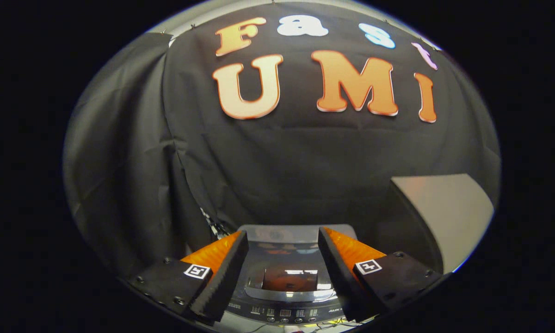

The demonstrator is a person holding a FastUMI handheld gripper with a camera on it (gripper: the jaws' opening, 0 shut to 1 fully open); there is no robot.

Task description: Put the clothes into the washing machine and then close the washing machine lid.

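A top-loading washing machine (284, 240) stands low in the gripper view, just beyond and below my fingers. Its dark glass lid (286, 259) lies flat and shut, and something orange shows through it. The control panel (284, 314) with small buttons runs along its near side. My gripper (283, 240) hangs above the machine, open, with nothing between its fingers. No clothes are in sight outside the machine.
A light-coloured tabletop (444, 208) stands to the right of the machine, level with or above its lid. Black cloth walls close in behind and to the left. Some cables (215, 226) hang at the back left of the machine.
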